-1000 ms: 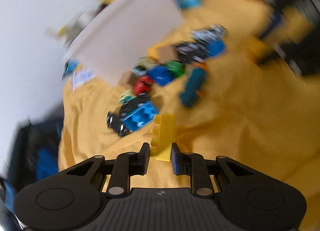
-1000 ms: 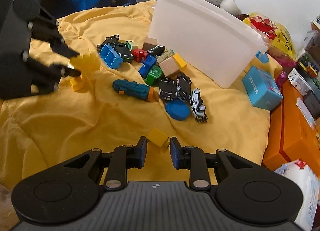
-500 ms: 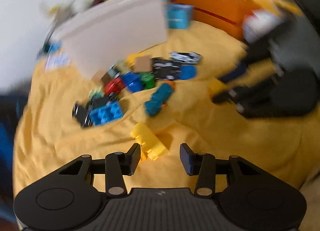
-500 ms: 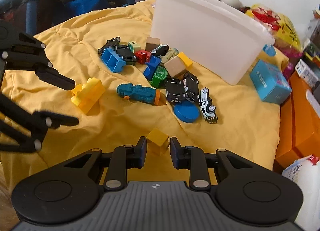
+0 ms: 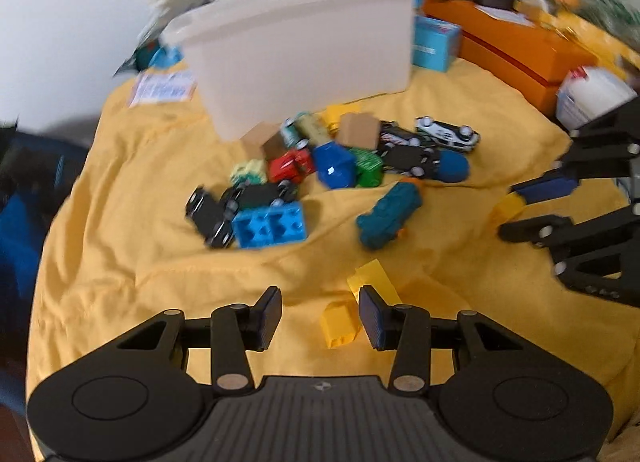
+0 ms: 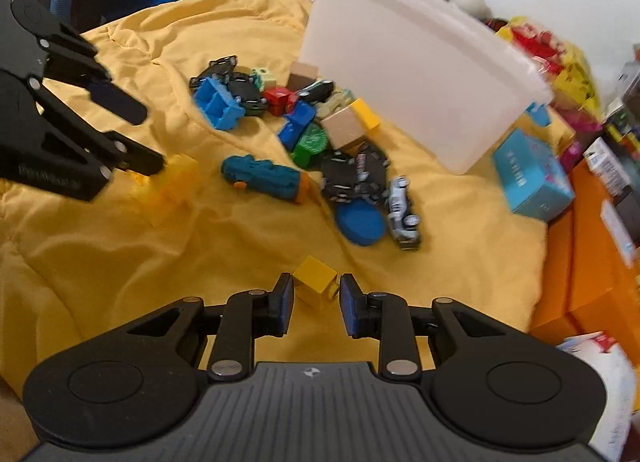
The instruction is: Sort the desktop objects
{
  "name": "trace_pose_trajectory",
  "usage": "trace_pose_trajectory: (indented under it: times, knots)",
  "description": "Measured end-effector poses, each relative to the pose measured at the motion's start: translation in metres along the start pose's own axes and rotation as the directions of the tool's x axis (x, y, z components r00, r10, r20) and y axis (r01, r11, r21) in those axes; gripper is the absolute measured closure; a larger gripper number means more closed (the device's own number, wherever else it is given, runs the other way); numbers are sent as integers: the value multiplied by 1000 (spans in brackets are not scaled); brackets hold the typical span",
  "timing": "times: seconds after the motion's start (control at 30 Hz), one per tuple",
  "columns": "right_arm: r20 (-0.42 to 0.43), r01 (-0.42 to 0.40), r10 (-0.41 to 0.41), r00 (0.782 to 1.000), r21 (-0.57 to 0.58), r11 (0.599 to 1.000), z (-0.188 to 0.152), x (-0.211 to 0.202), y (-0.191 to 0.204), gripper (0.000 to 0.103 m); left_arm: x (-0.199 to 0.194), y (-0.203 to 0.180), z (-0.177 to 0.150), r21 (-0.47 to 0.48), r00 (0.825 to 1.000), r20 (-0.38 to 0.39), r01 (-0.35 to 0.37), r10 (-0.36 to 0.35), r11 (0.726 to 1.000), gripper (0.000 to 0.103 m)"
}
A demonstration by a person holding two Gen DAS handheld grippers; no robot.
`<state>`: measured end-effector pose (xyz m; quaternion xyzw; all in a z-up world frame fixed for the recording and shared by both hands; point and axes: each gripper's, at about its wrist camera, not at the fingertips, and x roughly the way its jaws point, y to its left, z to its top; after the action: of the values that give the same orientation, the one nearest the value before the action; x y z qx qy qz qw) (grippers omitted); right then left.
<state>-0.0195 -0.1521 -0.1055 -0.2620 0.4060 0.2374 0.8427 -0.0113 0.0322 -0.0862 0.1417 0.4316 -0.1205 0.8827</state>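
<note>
a: what fills the scene, biggest thing first?

b: a rumpled yellow blanket (image 6: 120, 254) covers everything. a white plastic bin (image 6: 416, 73) sits at its far side, and a heap of toy cars and blocks (image 6: 304, 121) lies just in front of the bin.

a: and the two tools?

b: the left gripper (image 5: 319, 312) has just been opening and now stands fairly wide, holding nothing. a yellow studded brick (image 5: 360, 310) lies on the blanket between its fingers, close against the right-hand pad, with its long axis running slantwise away from the tool. the right gripper (image 6: 316, 300) is set narrow around a small yellow cube (image 6: 316, 282), which rests on the blanket between its pads.

a: which hand is nearer its piece?

b: i judge the right one is: the cube is centred and square to the fingers, while the brick sits off to one side.

a: anything unclear?

b: whether the right pads actually press the cube is hard to tell. the brick is smeared by blur, and the left pad hides part of it. the bin's inside is out of sight.
</note>
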Motion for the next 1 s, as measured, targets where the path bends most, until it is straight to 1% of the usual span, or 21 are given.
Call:
trace_pose_trajectory:
  times: [0.1, 0.2, 0.3, 0.43, 0.47, 0.53, 0.77, 1.0]
  knots:
    - [14, -45, 45, 999, 31, 998, 3, 2, 2, 74, -1, -5, 5, 22, 1000, 5, 16, -16, 1000, 56]
    - [18, -61, 60, 998, 37, 997, 4, 5, 4, 71, -1, -11, 7, 41, 1000, 14, 16, -16, 999, 56]
    - [32, -93, 92, 995, 49, 994, 5, 7, 5, 69, -3, -16, 8, 59, 1000, 22, 10, -12, 998, 56]
    - [54, -122, 118, 992, 78, 989, 6, 7, 5, 66, -4, -19, 9, 61, 999, 32, 21, -23, 998, 56]
    - [58, -133, 129, 990, 87, 987, 5, 7, 5, 64, -5, -21, 9, 65, 999, 35, 25, -27, 998, 56]
    - [63, -149, 143, 988, 99, 984, 5, 8, 4, 64, -5, -25, 9, 81, 999, 42, 30, -34, 996, 56]
    - [58, -162, 155, 986, 157, 974, -2, 8, -4, 64, -5, -34, 10, 105, 998, 42, 47, -51, 993, 56]
    - [59, -155, 148, 987, 168, 973, -5, 6, -8, 64, -4, -37, 9, 112, 997, 37, 56, -60, 992, 56]
